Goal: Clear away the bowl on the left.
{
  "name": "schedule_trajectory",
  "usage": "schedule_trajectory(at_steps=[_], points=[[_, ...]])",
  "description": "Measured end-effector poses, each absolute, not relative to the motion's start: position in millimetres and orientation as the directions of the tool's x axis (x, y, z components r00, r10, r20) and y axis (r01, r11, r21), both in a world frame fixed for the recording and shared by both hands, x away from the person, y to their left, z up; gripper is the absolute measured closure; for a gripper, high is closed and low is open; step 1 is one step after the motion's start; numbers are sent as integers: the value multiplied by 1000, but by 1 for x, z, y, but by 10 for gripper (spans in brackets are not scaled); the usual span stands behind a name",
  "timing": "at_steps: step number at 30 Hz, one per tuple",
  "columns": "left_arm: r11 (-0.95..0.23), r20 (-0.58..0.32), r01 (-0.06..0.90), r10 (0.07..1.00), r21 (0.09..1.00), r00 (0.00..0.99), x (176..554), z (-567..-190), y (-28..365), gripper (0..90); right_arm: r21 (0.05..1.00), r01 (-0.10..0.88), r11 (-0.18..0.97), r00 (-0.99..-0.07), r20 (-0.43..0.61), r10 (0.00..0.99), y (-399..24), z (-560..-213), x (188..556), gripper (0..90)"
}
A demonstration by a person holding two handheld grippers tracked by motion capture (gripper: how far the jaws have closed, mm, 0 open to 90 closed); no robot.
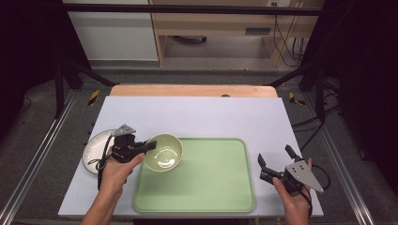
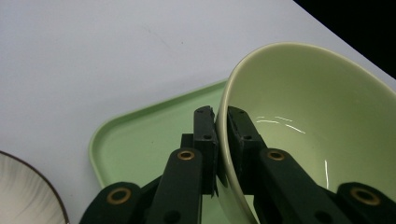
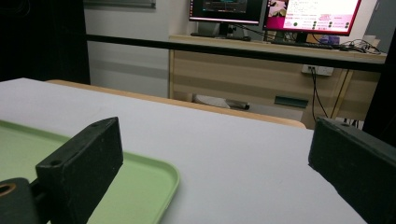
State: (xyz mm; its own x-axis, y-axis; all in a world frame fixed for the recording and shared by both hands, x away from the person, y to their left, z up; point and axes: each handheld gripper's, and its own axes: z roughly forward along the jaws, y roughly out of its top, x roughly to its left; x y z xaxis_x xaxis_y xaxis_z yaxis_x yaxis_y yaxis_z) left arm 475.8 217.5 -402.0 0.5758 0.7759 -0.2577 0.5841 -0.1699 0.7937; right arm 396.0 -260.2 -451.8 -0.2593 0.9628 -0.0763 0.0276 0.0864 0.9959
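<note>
Left gripper (image 1: 151, 146) pinches the rim of the light green bowl (image 1: 164, 152), one jaw inside, one outside. Bowl sits tilted at the far-left corner of the green tray (image 1: 211, 187), apparently lifted slightly. White plate (image 1: 96, 150) lies just left. Right gripper (image 1: 274, 157) rests beside the tray's right edge, jaws spread, empty.

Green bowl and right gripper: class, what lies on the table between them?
In the high view, a bare stretch of the green tray lies between the green bowl, clamped by the left gripper, and the open right gripper.
</note>
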Motion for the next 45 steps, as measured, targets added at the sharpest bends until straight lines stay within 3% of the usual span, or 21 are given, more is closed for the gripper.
schedule_trajectory(at_steps=[22,45], points=[[-263,-254,589,717,764,650,488,-420,166,831,996,36,86,-261,-74,963,-260,-452,397,33],[-319,-245,598,698,735,673,483,-438,144,831,996,40,81,-266,-68,962,-261,-452,397,33]])
